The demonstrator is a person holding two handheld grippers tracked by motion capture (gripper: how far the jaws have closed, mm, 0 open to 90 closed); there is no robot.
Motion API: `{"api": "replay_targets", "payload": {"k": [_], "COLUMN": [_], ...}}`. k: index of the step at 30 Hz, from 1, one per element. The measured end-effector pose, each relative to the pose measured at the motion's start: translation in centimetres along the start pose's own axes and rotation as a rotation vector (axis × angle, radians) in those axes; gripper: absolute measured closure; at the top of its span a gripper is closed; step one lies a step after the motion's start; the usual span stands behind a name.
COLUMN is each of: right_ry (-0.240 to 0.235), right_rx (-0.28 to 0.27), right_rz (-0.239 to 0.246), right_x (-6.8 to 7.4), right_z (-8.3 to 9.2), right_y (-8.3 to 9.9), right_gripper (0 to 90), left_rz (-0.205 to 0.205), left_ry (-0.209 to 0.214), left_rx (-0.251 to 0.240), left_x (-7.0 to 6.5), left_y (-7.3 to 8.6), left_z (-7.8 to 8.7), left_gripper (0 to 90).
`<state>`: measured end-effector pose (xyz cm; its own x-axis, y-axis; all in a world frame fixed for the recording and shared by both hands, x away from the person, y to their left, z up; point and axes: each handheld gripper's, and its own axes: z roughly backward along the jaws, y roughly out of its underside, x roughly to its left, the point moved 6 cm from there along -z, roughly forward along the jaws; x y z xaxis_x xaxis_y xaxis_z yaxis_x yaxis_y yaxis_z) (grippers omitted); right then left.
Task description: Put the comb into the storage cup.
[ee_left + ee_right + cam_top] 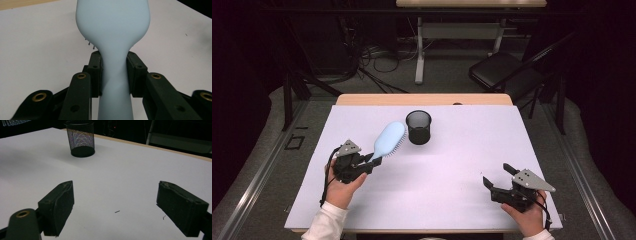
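On the white table (452, 165), the pale blue hairbrush (389, 140) is clamped by its handle in the left gripper (371, 165), its long axis pointing up and away toward the mesh cup (418, 127) just beyond its head; the right gripper (497, 179), well apart, gapes empty

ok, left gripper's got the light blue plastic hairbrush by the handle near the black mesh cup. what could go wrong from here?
1. The left gripper pinches the light blue plastic hairbrush on its narrow, smooth handle; the heavy head could pivot or slip.
2. The black mesh cup stands free and looks light; the brush head may tip it.
3. The right gripper is open and apart, so nothing steadies the cup.
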<state>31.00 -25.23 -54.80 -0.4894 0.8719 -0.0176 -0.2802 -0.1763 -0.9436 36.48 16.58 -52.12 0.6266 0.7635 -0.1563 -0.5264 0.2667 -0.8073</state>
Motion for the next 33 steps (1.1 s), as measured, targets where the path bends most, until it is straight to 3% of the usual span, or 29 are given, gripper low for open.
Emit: {"api": "replay_targets", "payload": {"k": [12, 22, 33], "right_ry": [-0.001, -0.001, 0.000], "right_rx": [0.006, 0.010, 0.011], "right_rz": [0.002, -0.004, -0.001], "right_x": [0.1, 0.2, 0.2], "right_z": [-0.4, -0.4, -0.4], "right_y": [0.2, 0.2, 0.2], "right_gripper": [14.1, 14.1, 14.1], "left_rz": [-0.050, -0.096, -0.136], "left_ry": [0.004, 0.050, 0.098], "left_rx": [-0.014, -0.036, -0.050], "left_x": [-1.0, -3.1, -5.5], "left_y": [-1.8, -4.7, -6.8], "left_z": [-0.7, -2.2, -4.5], "left_gripper": [69.0, 69.0, 69.0]}}
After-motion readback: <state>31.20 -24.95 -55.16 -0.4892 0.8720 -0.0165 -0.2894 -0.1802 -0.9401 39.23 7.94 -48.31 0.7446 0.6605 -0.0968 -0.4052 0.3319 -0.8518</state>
